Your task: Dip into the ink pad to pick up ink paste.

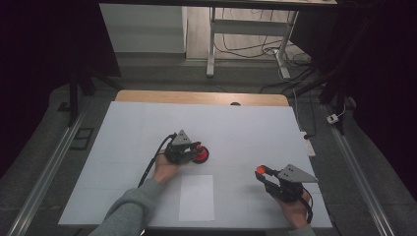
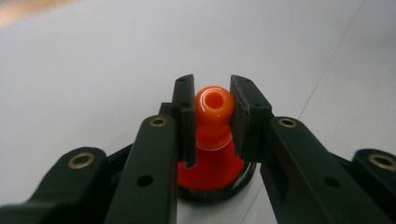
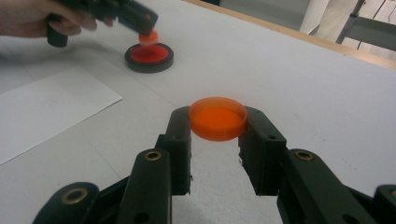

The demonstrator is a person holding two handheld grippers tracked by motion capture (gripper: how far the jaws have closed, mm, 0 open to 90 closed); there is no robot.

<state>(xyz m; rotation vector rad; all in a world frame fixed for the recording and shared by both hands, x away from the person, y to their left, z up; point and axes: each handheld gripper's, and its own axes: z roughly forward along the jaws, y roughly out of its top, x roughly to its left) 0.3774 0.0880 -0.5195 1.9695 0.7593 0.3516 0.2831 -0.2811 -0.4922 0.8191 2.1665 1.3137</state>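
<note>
- the left gripper [image 1: 193, 149] is clamped on the ball-shaped top of an orange cone-shaped piece [image 2: 214, 135]; in the left gripper view the two jaws press that knob from both sides — a grip that high probably keeps the wide foot of the piece free to seat.
- the piece stands over a round black base [image 3: 149, 57] with a red inner face; from the right gripper view its foot hangs just above or at the base's far rim, and whether it touches cannot be told.
- the right gripper [image 1: 263, 173] holds a shallow orange disc [image 3: 217, 117] edge to edge between its jaws, open side up and clear of the white table [image 1: 246, 132] — likely kept aside and level until the base is ready for it.
- the two hands are well apart: the left near the table's middle, the right near the front right, so neither crowds the other.
- a sheet of white paper [image 1: 196, 196] lies flat between them, near the front edge, untouched.
</note>
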